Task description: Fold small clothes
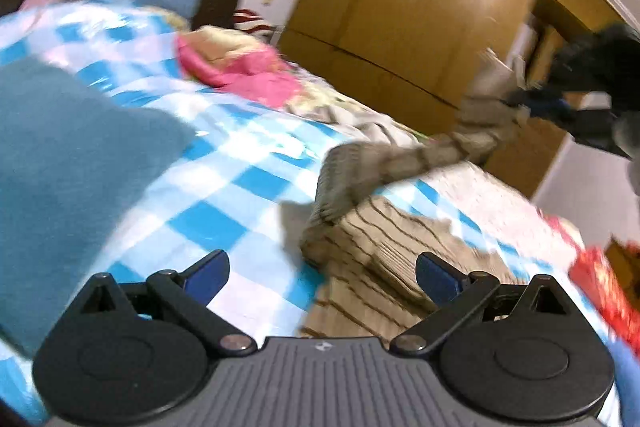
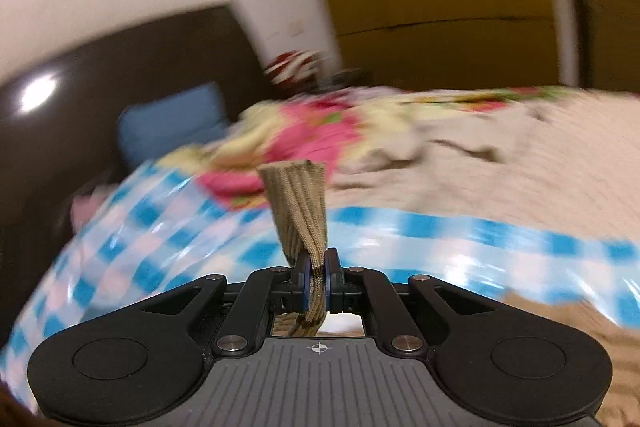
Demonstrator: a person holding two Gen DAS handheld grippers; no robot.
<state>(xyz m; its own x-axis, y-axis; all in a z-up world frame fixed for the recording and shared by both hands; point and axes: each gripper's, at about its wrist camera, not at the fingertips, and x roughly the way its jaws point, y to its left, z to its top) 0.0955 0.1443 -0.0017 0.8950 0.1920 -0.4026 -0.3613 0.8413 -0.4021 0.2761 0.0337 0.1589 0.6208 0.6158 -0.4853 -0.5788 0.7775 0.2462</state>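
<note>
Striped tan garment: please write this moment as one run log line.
right gripper: shut on striped tan garment cuff, lifted | left gripper: open, above garment | surface: blue checked bedsheet

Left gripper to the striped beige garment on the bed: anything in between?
Nothing visible. The left gripper is open, and the striped beige garment lies just ahead on the checked sheet. The right gripper already pinches its ribbed end.

Both wrist views look obliquely down, close over the shared checked bedspread [image 1: 248, 163].
</note>
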